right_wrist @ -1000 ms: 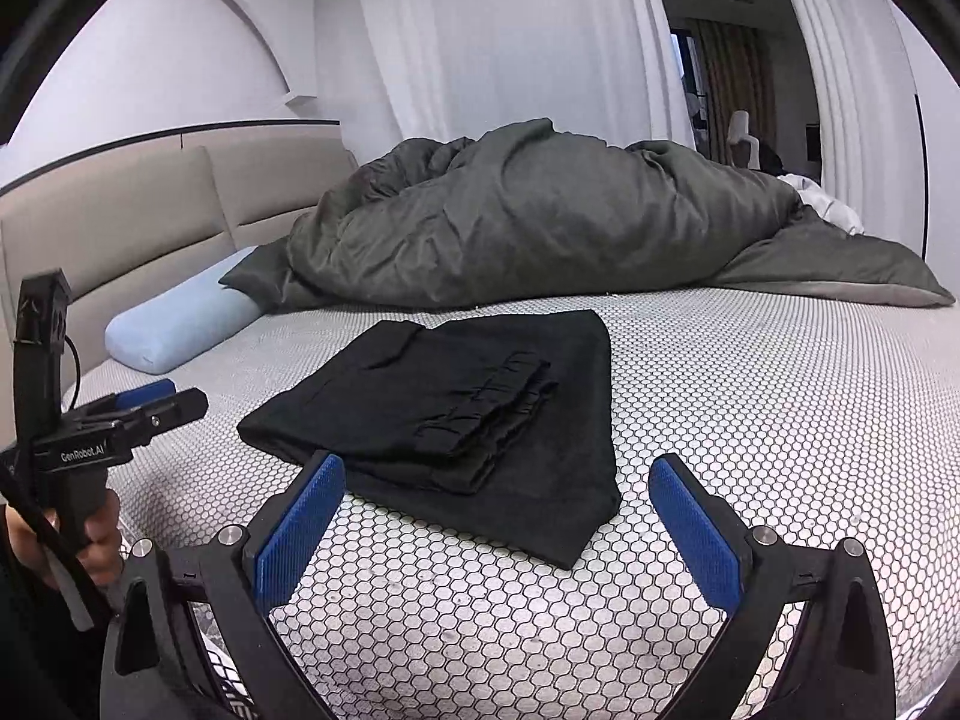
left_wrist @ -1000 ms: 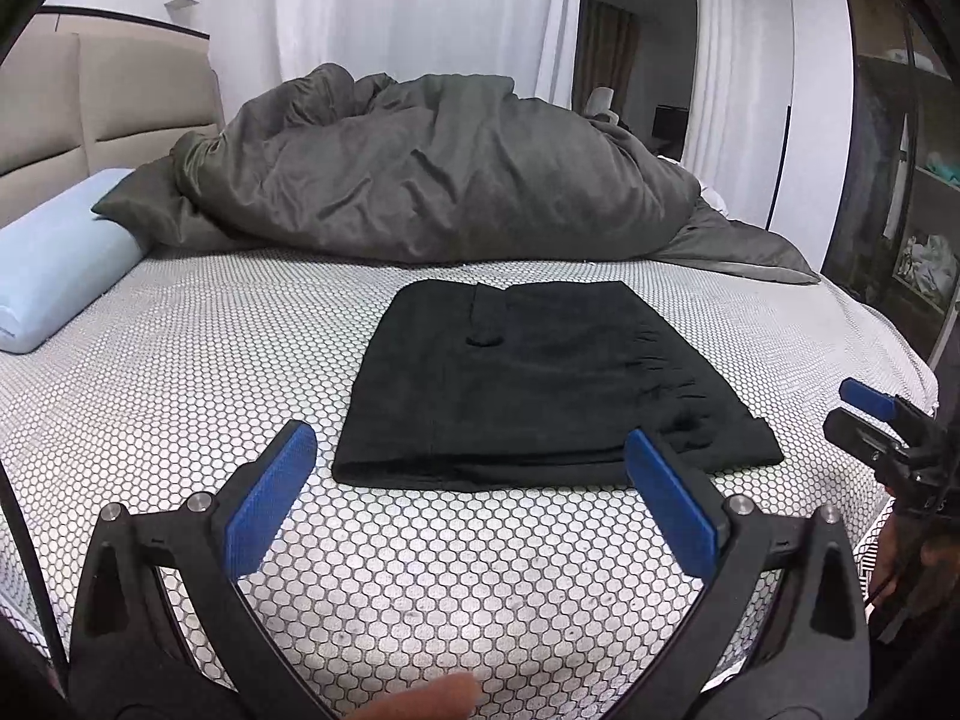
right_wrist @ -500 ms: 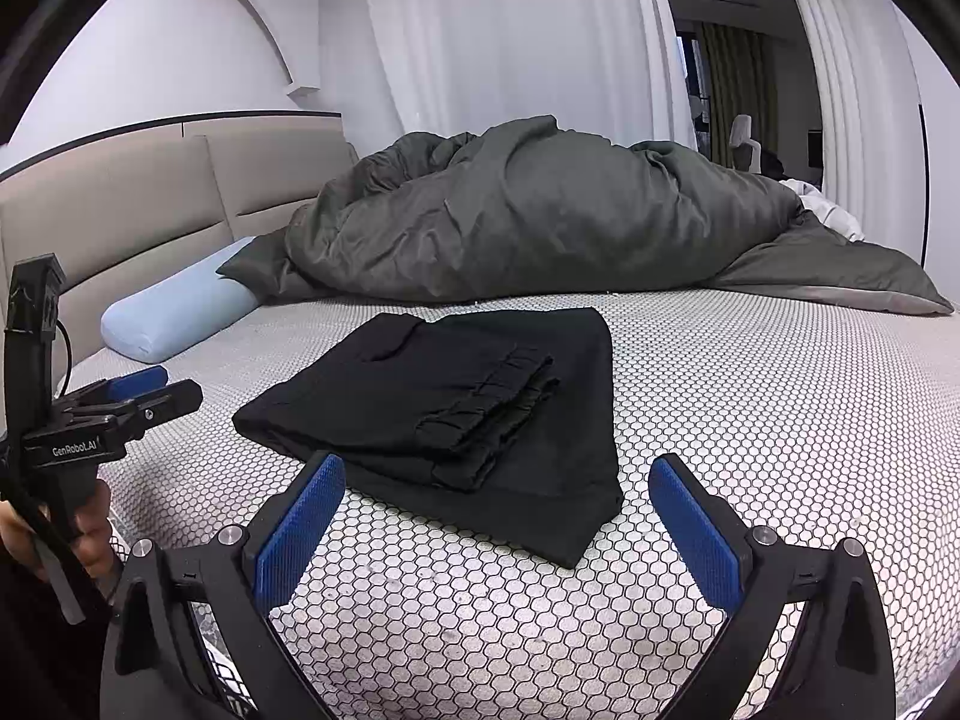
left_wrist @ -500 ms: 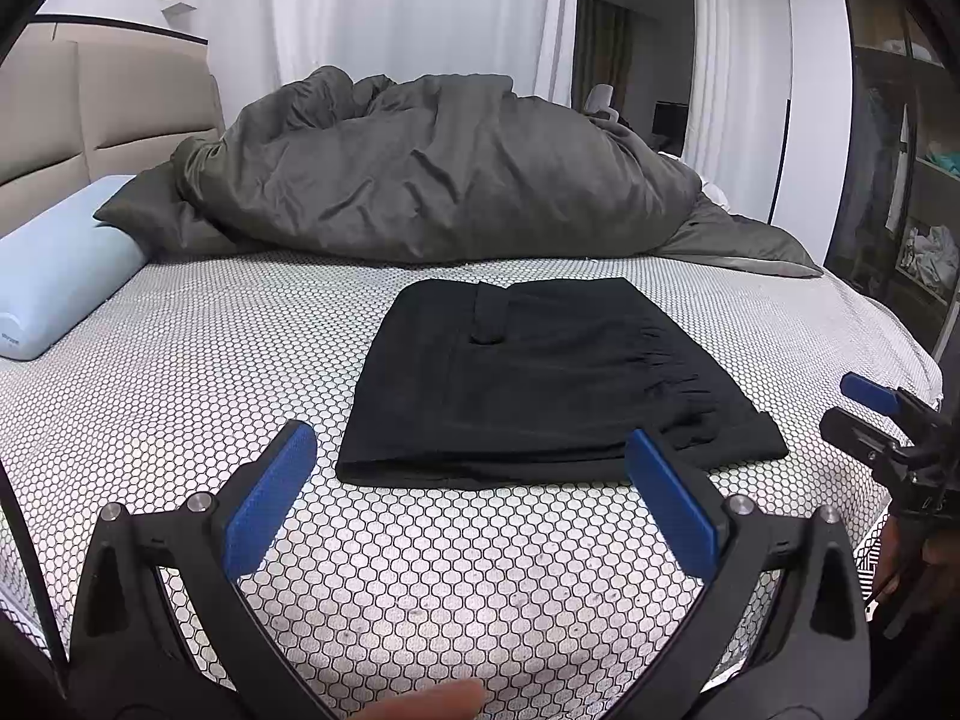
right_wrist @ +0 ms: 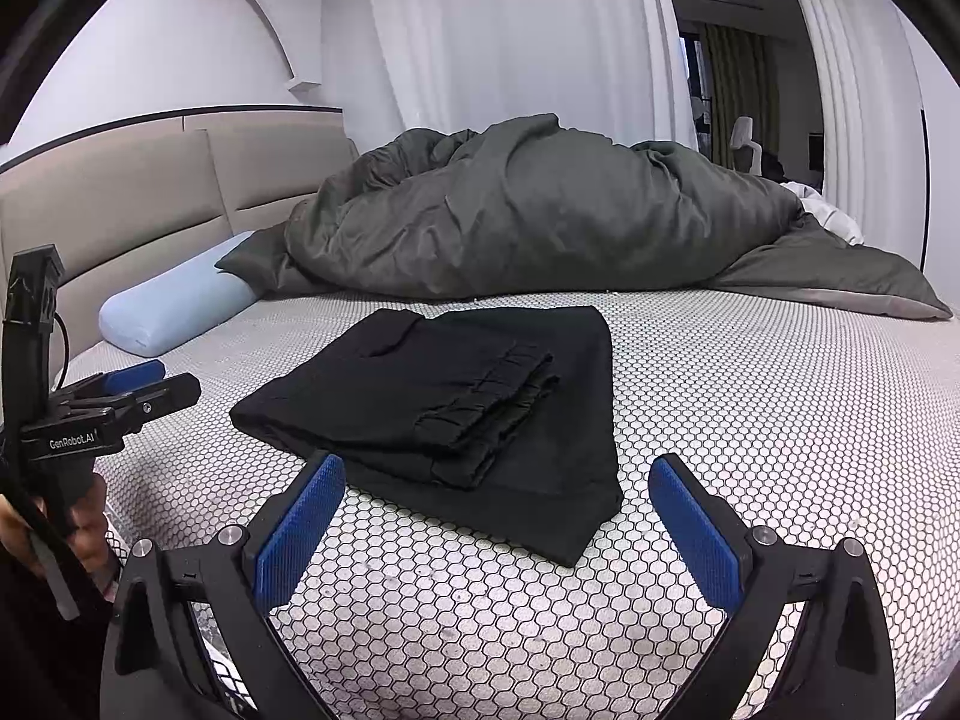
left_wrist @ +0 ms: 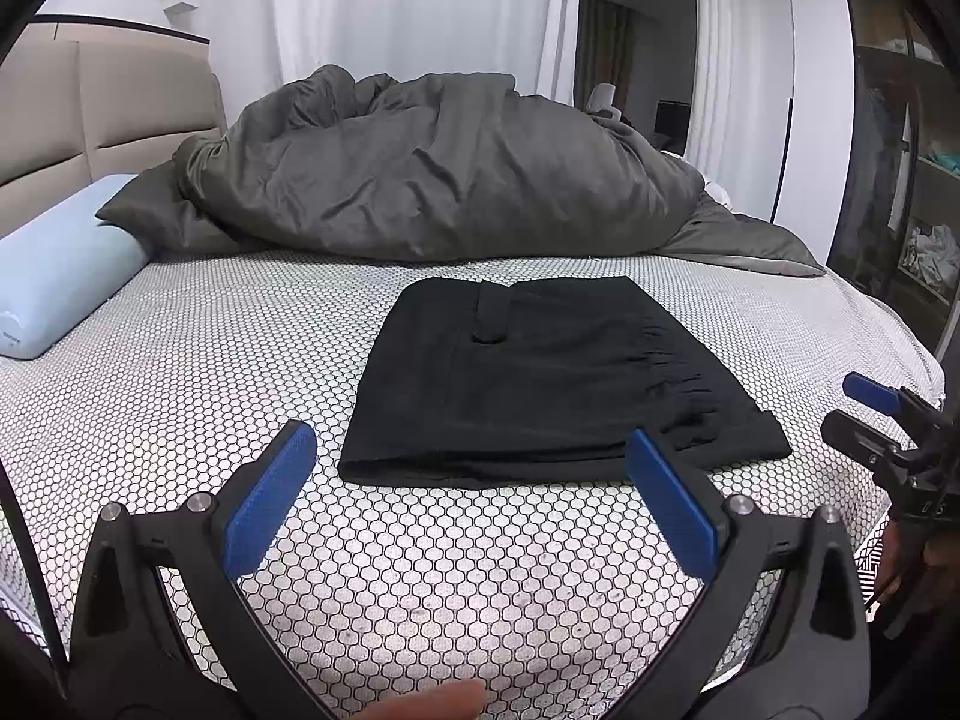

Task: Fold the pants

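Observation:
The black pants (left_wrist: pixel 540 378) lie folded into a flat rectangle on the bed, with the gathered waistband on their right side; they also show in the right wrist view (right_wrist: pixel 444 396). My left gripper (left_wrist: pixel 474 498) is open and empty, just short of the pants' near edge. My right gripper (right_wrist: pixel 498 528) is open and empty, near the pants' front corner. The right gripper shows at the right edge of the left wrist view (left_wrist: pixel 870 420), and the left gripper at the left of the right wrist view (right_wrist: pixel 144 387).
A bunched dark grey duvet (left_wrist: pixel 432 174) lies across the back of the bed. A light blue pillow (left_wrist: pixel 54 264) lies at the left by the beige headboard (right_wrist: pixel 150 192). The honeycomb-patterned sheet (left_wrist: pixel 180 372) covers the mattress. White curtains and a wardrobe stand behind.
Both grippers have drawn back and risen slightly from the pants. The pants lie still and both grippers stay open.

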Motion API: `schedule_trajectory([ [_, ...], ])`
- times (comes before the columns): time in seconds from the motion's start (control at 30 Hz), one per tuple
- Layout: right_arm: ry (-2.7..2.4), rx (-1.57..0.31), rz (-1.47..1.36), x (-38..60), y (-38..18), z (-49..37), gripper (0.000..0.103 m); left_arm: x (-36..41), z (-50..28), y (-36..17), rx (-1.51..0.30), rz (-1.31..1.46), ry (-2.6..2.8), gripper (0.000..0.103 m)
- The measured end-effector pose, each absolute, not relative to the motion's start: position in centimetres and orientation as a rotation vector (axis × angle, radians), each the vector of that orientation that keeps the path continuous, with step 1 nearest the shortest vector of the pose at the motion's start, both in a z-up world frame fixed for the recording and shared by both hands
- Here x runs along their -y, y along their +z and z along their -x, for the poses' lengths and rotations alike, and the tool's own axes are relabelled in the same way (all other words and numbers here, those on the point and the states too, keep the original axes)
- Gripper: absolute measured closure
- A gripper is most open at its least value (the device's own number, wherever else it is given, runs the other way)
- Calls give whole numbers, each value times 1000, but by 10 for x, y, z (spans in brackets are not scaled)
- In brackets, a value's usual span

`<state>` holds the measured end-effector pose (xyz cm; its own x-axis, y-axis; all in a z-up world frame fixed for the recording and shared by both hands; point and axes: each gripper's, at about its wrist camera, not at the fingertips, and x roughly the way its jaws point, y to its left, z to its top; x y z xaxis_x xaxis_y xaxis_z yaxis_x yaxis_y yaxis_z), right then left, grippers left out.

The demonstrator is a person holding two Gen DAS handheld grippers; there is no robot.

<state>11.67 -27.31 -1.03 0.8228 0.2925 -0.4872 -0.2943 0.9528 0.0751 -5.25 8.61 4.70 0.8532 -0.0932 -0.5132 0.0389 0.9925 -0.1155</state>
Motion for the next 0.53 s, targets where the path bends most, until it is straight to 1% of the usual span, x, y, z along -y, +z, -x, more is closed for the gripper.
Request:
schedule_trajectory([
  [0.53, 313, -522, 17, 275, -11, -117, 0, -84, 53, 46, -543, 101, -66, 0],
])
